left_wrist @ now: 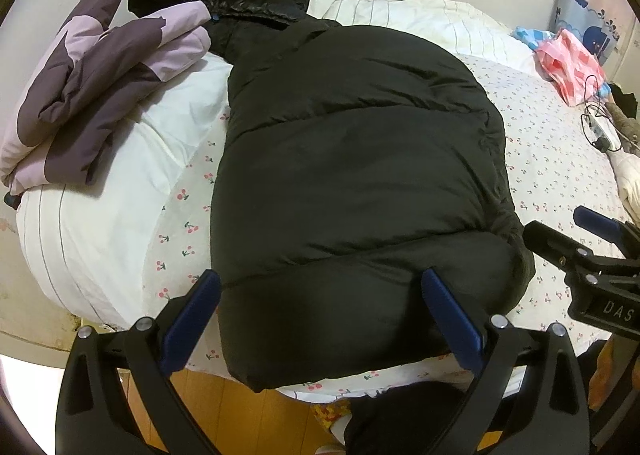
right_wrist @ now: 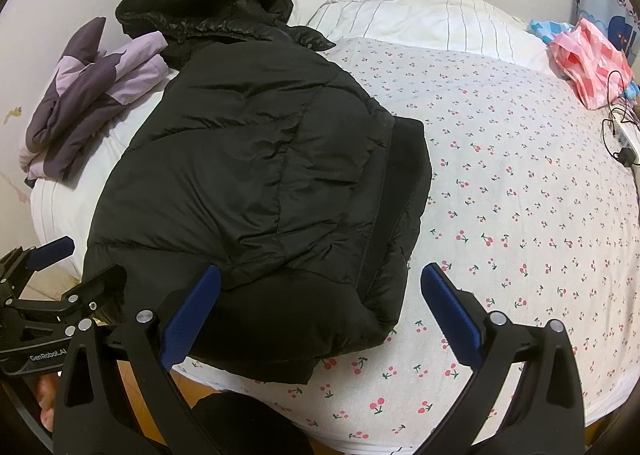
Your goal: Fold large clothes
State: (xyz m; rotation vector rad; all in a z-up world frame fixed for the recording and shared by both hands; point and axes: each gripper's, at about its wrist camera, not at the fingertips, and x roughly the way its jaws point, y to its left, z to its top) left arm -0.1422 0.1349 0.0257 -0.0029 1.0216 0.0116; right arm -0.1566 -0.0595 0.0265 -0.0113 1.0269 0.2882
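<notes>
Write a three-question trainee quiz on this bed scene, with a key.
1. True or false: the left tool is shut on the black puffer jacket.
2. What lies on the white duvet left of the jacket: A) purple jacket, B) towel, C) jeans?
3. What print does the bed sheet carry?

Key: 1 false, both it and the right tool are open; 2 A; 3 cherries.

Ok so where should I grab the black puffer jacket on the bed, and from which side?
Take the black puffer jacket by its near hem, coming in from the foot edge of the bed. That thick edge hangs slightly over the mattress, so open fingers can probably slide around it. The left gripper and right gripper both already face it, jaws open.
</notes>
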